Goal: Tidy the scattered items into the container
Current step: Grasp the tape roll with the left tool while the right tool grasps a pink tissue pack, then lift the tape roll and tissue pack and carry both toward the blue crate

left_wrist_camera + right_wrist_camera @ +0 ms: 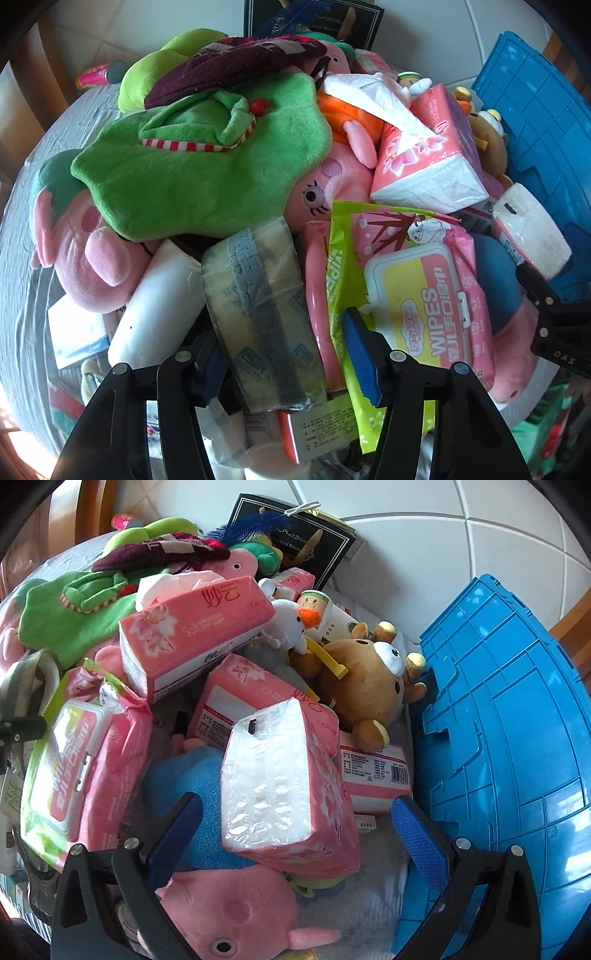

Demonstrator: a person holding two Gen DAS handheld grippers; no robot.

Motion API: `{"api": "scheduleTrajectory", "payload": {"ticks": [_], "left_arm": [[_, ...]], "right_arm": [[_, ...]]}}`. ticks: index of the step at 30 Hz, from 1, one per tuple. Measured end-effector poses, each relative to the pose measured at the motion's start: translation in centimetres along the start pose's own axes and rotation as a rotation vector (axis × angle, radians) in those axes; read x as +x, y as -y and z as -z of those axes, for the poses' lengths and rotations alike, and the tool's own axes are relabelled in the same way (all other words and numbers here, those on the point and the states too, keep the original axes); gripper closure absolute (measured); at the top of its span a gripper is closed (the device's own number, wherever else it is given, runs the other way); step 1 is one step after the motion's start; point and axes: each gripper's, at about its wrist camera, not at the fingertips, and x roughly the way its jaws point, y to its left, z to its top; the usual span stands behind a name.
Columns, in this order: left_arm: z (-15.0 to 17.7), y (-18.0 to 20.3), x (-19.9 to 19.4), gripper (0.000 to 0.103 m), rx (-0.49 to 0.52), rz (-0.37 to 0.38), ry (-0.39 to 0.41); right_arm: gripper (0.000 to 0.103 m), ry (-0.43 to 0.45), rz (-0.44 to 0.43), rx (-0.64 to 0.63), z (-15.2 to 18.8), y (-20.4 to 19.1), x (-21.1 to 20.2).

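The blue container [517, 738] stands at the right edge of the heap, its ribbed wall touching the brown bear plush [365, 679]. The right hand-held gripper [295, 834] is spread wide around a pink tissue pack [284, 779], with gaps on both sides. The left hand-held gripper [284, 358] straddles a clear tape roll [258, 314], beside the wipes pack [417, 295]; whether it grips is unclear.

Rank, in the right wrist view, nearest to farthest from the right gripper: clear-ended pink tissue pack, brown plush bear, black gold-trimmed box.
1. Clear-ended pink tissue pack, between the right gripper's open fingers.
2. Brown plush bear, beyond it, slightly right, beside the blue lid.
3. Black gold-trimmed box, at the pile's far edge.
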Motion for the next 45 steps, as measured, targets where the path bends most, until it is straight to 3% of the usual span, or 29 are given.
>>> {"api": "scheduleTrajectory", "payload": {"ticks": [2,4,12,15,19,28,41,42,45], "left_arm": [[0.0,0.2,0.0,0.057,-0.004,0.023,-0.002],[-0.1,0.5,-0.2,0.072,-0.004,0.043,-0.002],[-0.4,0.4,-0.2,0.078,-0.015,0.076,-0.013],[-0.4,0.3,-0.6,0.084,-0.014,0.081,-0.011],[-0.4,0.3,-0.8,0.084,-0.014,0.082,-0.01],[-0.5,0.4,-1.8,0.088,-0.013,0.085,0.01],[-0.4,0.3,-3.2,0.092,-0.008,0.1,0.037],[-0.5,0.2,-3.0,0.085,-0.021,0.112,0.032],[-0.5,-0.5,-2.6,0.016,-0.065,0.128,0.036]], "right_arm": [[0.0,-0.007,0.006,0.003,0.1,0.1,0.3],[0.0,-0.01,0.017,0.006,0.2,0.2,0.6],[0.001,-0.018,0.068,-0.023,0.5,0.1,1.3],[0.018,-0.027,0.053,-0.04,0.4,-0.2,1.7],[0.042,-0.04,0.025,-0.048,0.1,-0.8,1.9],[0.048,-0.032,-0.022,0.042,0.3,0.9,1.1],[0.049,-0.013,-0.054,0.131,0.6,2.8,-2.4],[0.049,-0.015,-0.055,0.132,0.7,2.8,-2.5],[0.049,-0.017,-0.056,0.139,1.1,2.8,-2.7]]}}
